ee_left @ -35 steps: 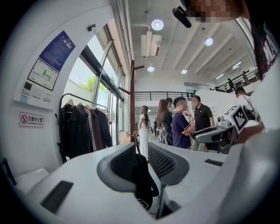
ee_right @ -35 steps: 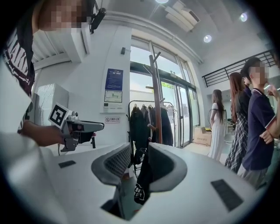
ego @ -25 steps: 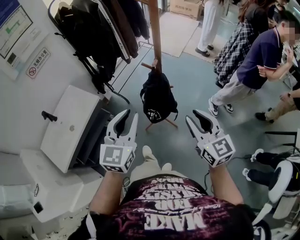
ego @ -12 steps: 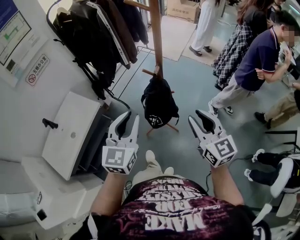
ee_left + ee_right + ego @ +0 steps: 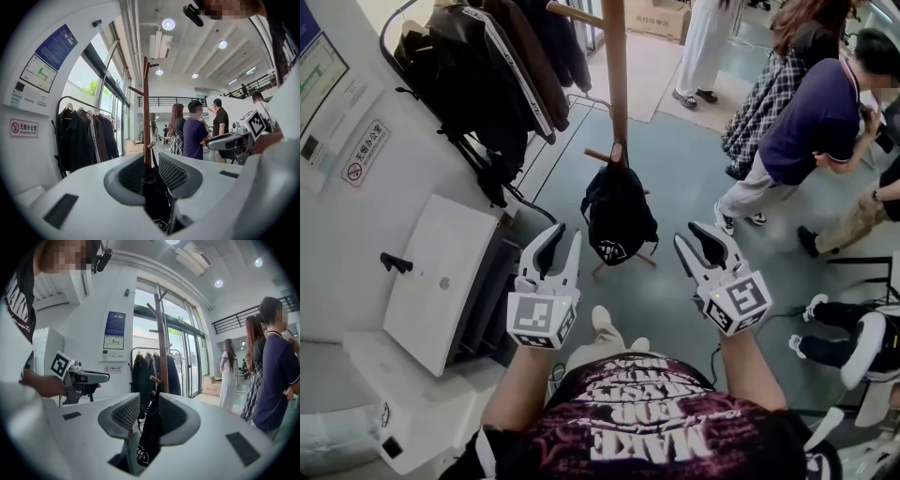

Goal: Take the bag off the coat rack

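Left gripper (image 5: 566, 234) edged nearer bag (image 5: 619, 211) (jaws apart).

Black bag (image 5: 619, 212) hangs on wooden coat rack (image 5: 616, 75).

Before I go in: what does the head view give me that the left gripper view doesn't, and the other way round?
Head view only: the floor gap between the bag and the left gripper and right gripper, both open and short of it, plus the coat rack feet. Left gripper view only: the rack's upper pegs and the ceiling lights. Both: the black bag hanging from a low peg, the dark jackets on their rail, and people standing beyond.
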